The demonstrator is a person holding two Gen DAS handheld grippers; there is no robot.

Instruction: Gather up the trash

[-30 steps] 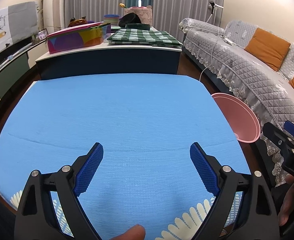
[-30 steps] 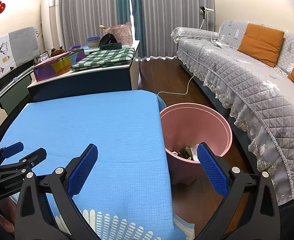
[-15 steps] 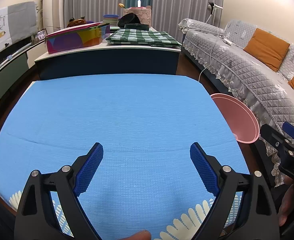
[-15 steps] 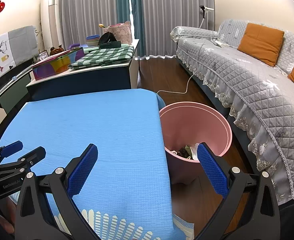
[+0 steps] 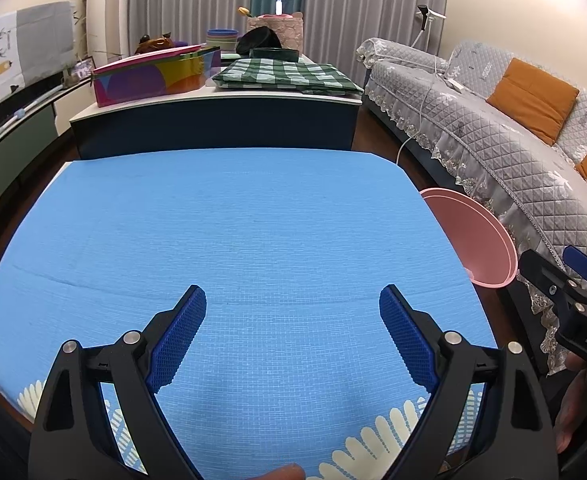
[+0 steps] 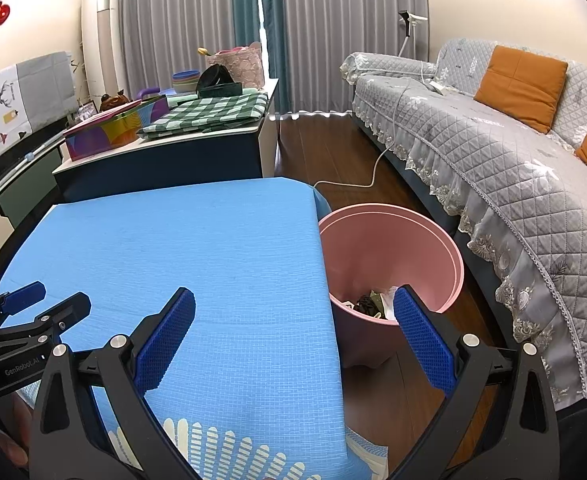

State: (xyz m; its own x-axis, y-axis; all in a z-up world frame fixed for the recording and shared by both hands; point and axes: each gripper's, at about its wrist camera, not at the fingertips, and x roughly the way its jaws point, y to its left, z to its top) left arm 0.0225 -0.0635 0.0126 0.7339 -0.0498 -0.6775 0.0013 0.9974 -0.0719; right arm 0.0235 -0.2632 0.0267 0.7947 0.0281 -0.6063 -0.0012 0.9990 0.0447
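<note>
Black left gripper (image 6: 33, 312) marked "GenRobot.AI", right gripper (image 5: 573, 280) lettered "DAS"

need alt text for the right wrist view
The open right gripper hovers over the edge of a blue-clothed table, beside a pink bin on the floor holding some trash. A grey sofa runs along the right.

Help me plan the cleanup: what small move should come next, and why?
Probably just pull both grippers back and stop. The blue tablecloth shows no trash, the pink bin already holds scraps, and the left gripper and right gripper have open, empty jaws.
</note>
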